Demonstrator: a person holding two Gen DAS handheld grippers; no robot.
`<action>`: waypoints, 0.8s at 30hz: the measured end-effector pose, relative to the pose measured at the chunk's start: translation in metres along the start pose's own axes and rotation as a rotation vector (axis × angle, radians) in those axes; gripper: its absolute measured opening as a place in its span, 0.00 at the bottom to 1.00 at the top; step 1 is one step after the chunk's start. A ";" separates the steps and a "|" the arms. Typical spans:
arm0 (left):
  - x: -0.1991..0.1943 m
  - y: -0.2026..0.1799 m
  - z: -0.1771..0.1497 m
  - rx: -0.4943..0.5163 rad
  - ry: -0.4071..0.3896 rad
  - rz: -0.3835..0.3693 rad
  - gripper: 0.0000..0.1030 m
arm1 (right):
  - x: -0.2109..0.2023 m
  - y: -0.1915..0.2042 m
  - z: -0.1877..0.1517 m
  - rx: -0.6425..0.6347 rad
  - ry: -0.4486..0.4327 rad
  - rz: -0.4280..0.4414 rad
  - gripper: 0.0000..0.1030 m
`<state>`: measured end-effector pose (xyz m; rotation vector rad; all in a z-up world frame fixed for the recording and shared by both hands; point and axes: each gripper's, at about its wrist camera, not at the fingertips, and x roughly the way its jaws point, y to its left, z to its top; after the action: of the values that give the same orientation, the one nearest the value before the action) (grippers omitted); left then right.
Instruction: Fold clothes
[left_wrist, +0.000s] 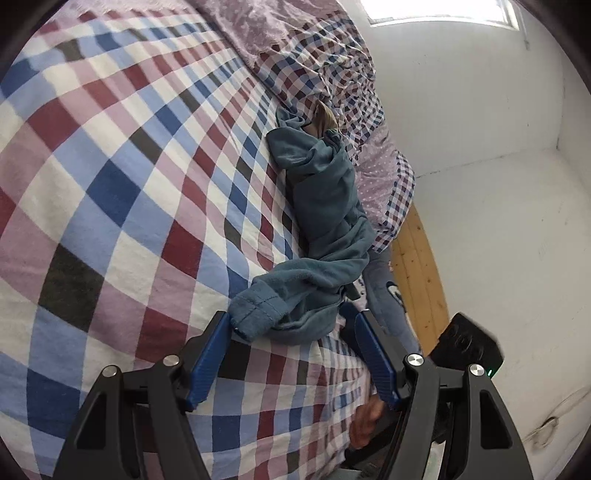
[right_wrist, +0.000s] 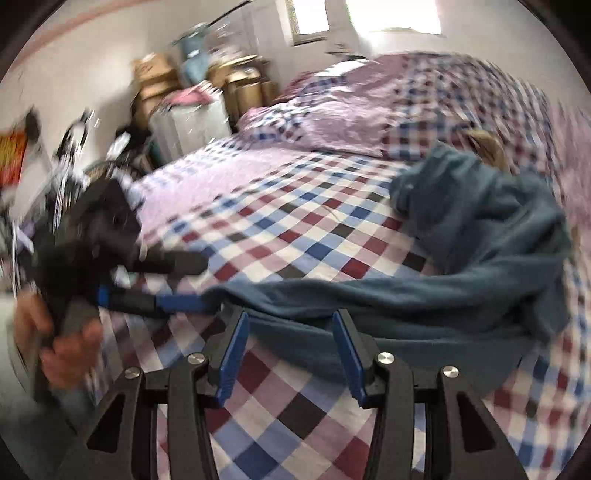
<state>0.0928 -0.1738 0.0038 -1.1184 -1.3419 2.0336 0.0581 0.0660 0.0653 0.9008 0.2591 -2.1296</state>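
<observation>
A crumpled teal garment (left_wrist: 325, 206) lies on the checked bedsheet (left_wrist: 110, 184) close to the bed's edge. My left gripper (left_wrist: 288, 319) is open, its blue fingers (left_wrist: 210, 358) on either side of the garment's bunched cuff end. The cuff brushes one fingertip, and the pads do not press on it. In the blurred right wrist view the same garment (right_wrist: 480, 229) stretches across the sheet (right_wrist: 295, 229). My right gripper (right_wrist: 291, 316) is open at the garment's near edge with nothing clamped. The left gripper (right_wrist: 210, 282) shows there at the garment's left end, in a person's hand (right_wrist: 66, 350).
A folded lilac and checked quilt (right_wrist: 351, 110) is heaped at the head of the bed, with a tan object (right_wrist: 487, 147) beside the garment. Boxes and clutter (right_wrist: 159, 81) stand along the far wall. A wooden board (left_wrist: 417, 266) and a white wall (left_wrist: 480, 147) border the bed's edge.
</observation>
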 end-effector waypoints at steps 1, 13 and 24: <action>-0.001 0.002 0.001 -0.012 0.001 -0.010 0.71 | 0.002 0.002 0.000 -0.017 0.000 0.007 0.49; -0.007 0.005 0.004 -0.065 0.041 0.008 0.71 | 0.036 0.028 0.001 -0.303 0.089 -0.038 0.49; -0.011 0.003 0.007 -0.031 0.024 0.070 0.71 | 0.032 0.022 -0.010 -0.285 0.183 0.100 0.49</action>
<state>0.0933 -0.1867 0.0070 -1.2159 -1.3439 2.0480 0.0655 0.0374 0.0384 0.9183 0.5821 -1.8617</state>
